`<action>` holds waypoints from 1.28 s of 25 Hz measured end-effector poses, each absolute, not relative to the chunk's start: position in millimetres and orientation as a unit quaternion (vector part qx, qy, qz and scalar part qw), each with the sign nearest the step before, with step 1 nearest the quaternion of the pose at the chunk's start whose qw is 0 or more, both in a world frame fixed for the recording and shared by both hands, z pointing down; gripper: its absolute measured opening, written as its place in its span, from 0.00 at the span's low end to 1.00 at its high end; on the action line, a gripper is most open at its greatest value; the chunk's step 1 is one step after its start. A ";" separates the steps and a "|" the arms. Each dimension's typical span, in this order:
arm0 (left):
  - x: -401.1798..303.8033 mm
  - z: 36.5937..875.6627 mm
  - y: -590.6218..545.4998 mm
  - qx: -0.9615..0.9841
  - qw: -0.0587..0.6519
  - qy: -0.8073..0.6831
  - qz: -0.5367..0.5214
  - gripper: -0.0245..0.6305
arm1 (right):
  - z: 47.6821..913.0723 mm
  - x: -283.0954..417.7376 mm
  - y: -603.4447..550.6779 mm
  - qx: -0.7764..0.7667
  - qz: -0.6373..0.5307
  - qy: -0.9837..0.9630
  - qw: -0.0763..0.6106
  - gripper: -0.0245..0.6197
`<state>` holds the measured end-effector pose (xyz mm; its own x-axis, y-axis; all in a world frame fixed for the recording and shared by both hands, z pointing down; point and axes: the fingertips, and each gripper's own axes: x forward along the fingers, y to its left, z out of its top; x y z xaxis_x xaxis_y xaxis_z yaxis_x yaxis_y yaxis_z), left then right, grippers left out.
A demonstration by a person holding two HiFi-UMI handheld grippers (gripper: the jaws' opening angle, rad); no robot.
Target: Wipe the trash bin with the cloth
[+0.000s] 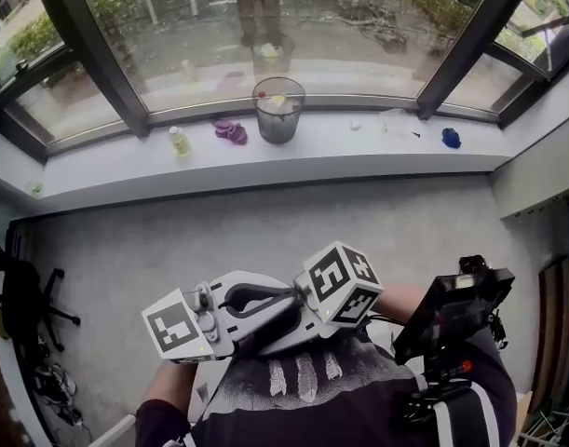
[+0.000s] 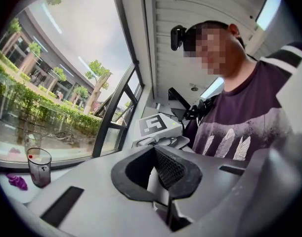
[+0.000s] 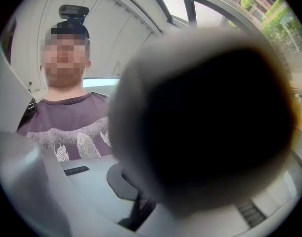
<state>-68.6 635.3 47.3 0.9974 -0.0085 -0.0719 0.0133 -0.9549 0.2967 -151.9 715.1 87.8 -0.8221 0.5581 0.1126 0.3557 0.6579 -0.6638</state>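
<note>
Long window sill (image 1: 359, 149) above grey floor (image 1: 265, 231), trash bin (image 1: 278, 110) standing on it by the glass, purple cloth (image 1: 231, 131) just left of it, I hold left gripper (image 2: 160, 174) and right gripper (image 3: 136, 201) close in front of me, both pairs of jaws pressed together, nothing between them

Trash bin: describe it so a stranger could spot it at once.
Start at the long white window sill. Near its middle stands the trash bin, just right of a crumpled purple cloth. It is the only tall, see-through grey container there.
</note>
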 end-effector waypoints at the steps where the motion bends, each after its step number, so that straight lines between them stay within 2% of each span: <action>1: -61.2 47.9 629.8 0.988 0.152 -0.008 -0.032 0.03 | 86.5 -143.9 710.7 -0.263 0.328 -0.895 0.151 0.04; 6: -18.4 50.7 598.7 0.988 0.150 -0.037 -0.006 0.03 | 78.2 -101.3 681.2 -0.291 0.323 -0.893 0.114 0.04; 10: 24.3 54.4 571.0 0.991 0.115 -0.071 0.026 0.03 | 73.2 -59.7 650.7 -0.282 0.297 -0.910 0.062 0.04; 14: 28.9 42.0 516.4 0.979 0.109 -0.169 0.022 0.03 | 58.7 -11.9 582.6 -0.191 0.303 -0.933 -0.033 0.04; 17: 16.3 36.3 477.9 0.967 0.087 -0.239 0.029 0.03 | 59.9 27.1 530.9 -0.111 0.300 -0.945 -0.068 0.04; 21: 7.9 39.9 445.1 0.951 0.047 -0.299 0.063 0.03 | 67.5 62.2 490.1 -0.037 0.305 -0.950 -0.058 0.04; 25: 9.0 42.5 423.7 0.945 0.021 -0.317 0.080 0.03 | 72.4 80.8 453.1 0.045 0.260 -0.964 -0.043 0.04; 32: -3.8 59.7 390.0 0.948 0.005 -0.306 0.087 0.03 | 79.4 68.7 413.1 0.101 0.243 -0.964 -0.034 0.04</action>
